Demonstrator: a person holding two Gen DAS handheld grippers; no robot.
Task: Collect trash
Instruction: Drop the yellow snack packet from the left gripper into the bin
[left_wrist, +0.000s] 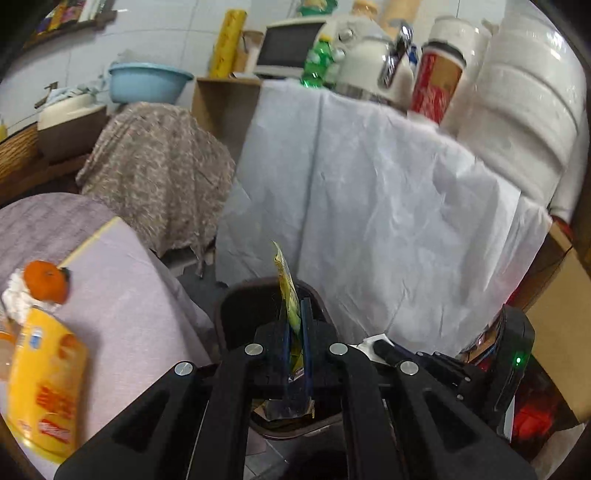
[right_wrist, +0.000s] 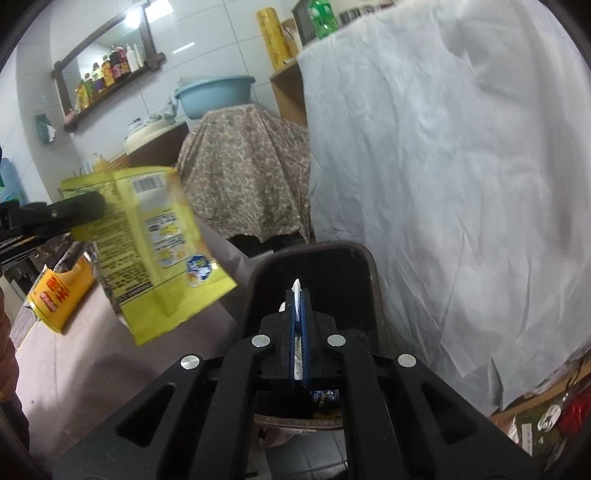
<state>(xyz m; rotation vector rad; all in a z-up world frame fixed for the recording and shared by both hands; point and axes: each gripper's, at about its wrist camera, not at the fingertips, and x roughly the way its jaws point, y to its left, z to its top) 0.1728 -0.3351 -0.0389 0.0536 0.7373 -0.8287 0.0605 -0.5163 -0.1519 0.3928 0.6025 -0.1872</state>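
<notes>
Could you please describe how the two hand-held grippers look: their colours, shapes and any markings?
Both look alike. The left hand-held gripper and the right hand-held gripper have black plastic bodies with hollowed link arms, joined by round silver pivot pins. Each carries two thin, flat blue finger pads. The right one's body also shows in the left wrist view, with a small green light.

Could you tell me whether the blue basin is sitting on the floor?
No, the blue basin rests up on the patterned cloth, well above the floor.

yellow wrapper (right_wrist: 155, 243) and white scrap (right_wrist: 296, 286) above bin (right_wrist: 373, 280).
</notes>
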